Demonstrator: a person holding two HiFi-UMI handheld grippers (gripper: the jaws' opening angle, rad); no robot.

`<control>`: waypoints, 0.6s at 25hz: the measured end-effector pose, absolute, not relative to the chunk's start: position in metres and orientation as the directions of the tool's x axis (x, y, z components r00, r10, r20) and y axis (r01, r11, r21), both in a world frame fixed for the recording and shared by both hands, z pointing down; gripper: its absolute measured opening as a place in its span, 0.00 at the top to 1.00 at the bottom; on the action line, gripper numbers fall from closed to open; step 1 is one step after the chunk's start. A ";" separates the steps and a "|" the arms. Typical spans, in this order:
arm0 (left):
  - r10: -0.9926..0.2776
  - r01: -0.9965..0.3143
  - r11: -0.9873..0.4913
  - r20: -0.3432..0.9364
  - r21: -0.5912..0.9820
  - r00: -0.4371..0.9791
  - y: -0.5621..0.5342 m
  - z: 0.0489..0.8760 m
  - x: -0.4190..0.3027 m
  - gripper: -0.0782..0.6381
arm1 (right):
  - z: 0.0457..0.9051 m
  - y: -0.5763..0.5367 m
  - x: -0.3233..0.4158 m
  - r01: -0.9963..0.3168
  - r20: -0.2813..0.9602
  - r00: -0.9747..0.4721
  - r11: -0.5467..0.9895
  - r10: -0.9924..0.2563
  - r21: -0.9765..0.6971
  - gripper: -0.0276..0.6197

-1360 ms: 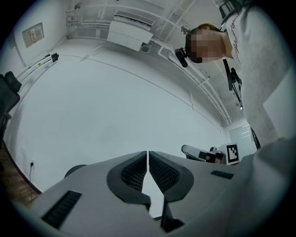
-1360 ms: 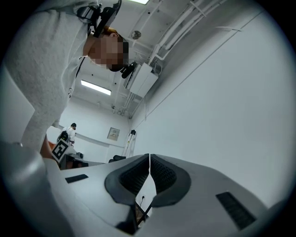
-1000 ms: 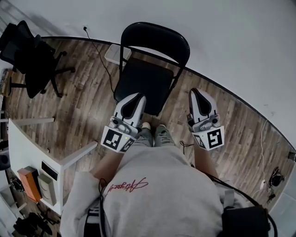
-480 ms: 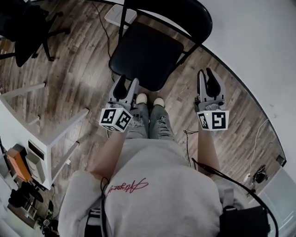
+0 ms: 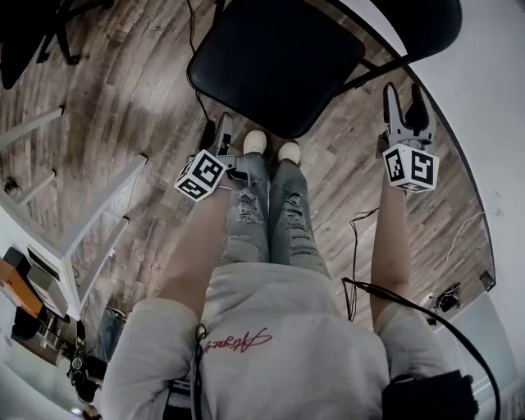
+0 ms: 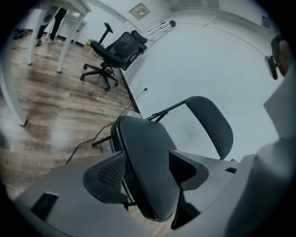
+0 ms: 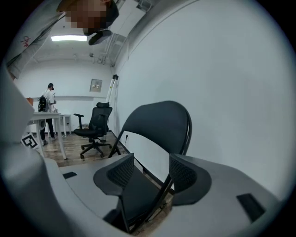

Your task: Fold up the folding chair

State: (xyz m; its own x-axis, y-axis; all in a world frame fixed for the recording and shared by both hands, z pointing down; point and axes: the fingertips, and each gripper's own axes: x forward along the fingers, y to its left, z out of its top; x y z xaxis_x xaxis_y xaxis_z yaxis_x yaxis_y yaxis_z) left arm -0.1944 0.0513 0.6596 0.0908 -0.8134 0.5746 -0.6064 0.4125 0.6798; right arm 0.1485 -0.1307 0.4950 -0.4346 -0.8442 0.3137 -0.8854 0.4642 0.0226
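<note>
The black folding chair stands unfolded against the white wall, its seat straight ahead of my feet and its backrest at the top right. My left gripper is low at the seat's front left corner, jaws opening. In the left gripper view the seat's edge shows between the pads of that gripper, and they do not press on it. My right gripper is beside the seat's right side, jaws opening, nothing gripped. In its own view the right gripper frames the side tube below the backrest.
A black office chair stands further along the wall. A white table is on my left. Cables trail over the wood floor on my right and behind the chair. My shoes nearly touch the seat's front. A person stands far back.
Both grippers have dropped from waist height to the chair's seat and gone from shut to open. The left one has rolled over. The head view has tipped further down.
</note>
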 end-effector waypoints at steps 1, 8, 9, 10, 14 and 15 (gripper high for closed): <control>-0.816 -0.575 0.419 0.569 0.703 0.101 0.048 0.674 -0.194 0.48 | 0.508 -0.139 0.154 -0.894 0.323 -0.427 0.449 -0.845 -0.007 0.61; -0.808 -0.516 0.408 0.561 0.753 0.179 0.023 0.740 -0.196 0.42 | 0.552 -0.179 0.160 -0.900 0.346 -0.427 0.431 -0.835 -0.069 0.58; -0.805 -0.508 0.402 0.558 0.762 0.199 0.022 0.745 -0.196 0.42 | 0.553 -0.180 0.160 -0.903 0.337 -0.420 0.423 -0.843 -0.066 0.58; -0.804 -0.500 0.386 0.548 0.775 0.229 0.022 0.749 -0.194 0.42 | 0.553 -0.180 0.161 -0.906 0.330 -0.413 0.419 -0.849 -0.055 0.59; -0.800 -0.474 0.310 0.495 0.824 0.339 0.013 0.754 -0.184 0.42 | 0.555 -0.176 0.163 -0.912 0.350 -0.380 0.411 -0.856 0.014 0.58; -0.798 -0.466 0.301 0.487 0.832 0.354 0.011 0.754 -0.181 0.42 | 0.558 -0.176 0.164 -0.915 0.358 -0.372 0.402 -0.856 0.011 0.58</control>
